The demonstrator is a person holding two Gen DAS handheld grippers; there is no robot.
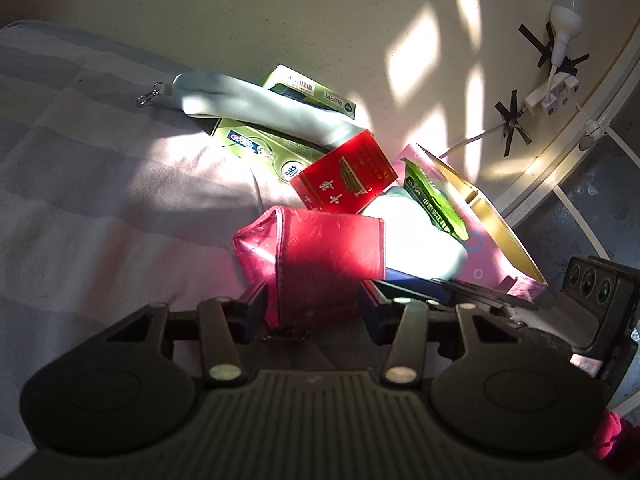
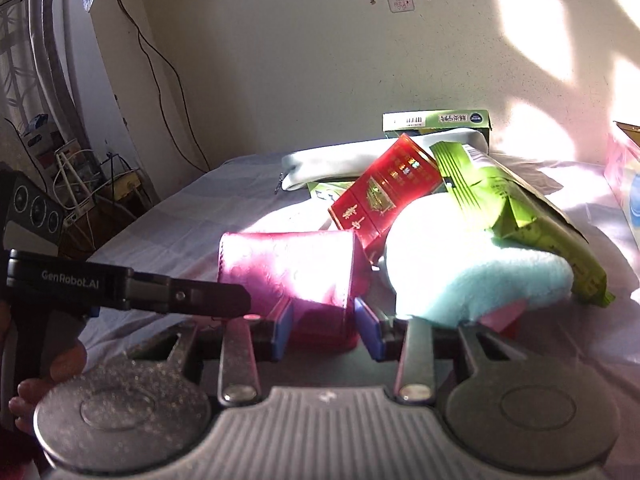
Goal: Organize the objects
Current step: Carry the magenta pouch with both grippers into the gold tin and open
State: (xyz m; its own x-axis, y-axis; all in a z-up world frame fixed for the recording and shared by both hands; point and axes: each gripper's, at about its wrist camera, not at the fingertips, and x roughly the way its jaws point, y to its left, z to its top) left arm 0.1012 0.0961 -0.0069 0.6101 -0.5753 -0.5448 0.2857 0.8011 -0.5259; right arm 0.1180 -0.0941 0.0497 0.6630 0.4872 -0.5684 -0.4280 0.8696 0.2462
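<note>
A glossy red pouch (image 1: 316, 248) (image 2: 288, 268) stands on the bed sheet (image 1: 100, 184). My left gripper (image 1: 314, 304) is shut on its near end, pads pressed against both sides. My right gripper (image 2: 324, 328) also has the pouch between its blue pads, which lie against it. Behind it is a pile. A red carton (image 1: 346, 184) (image 2: 384, 196) leans on a pale teal plush (image 1: 416, 232) (image 2: 472, 264). A green packet (image 1: 436, 200) (image 2: 520, 208), green boxes (image 1: 256, 146) (image 2: 436, 120) and a long pale case (image 1: 260, 100) (image 2: 340, 160) lie there too.
An open pink box (image 1: 492, 248) with a gold lining stands right of the pile. The wall runs close behind, with a power strip and bulb (image 1: 552, 96) taped to it. Cables and clutter (image 2: 80, 184) sit beyond the bed's left edge. A person's fingers (image 2: 24, 400) show at the lower left.
</note>
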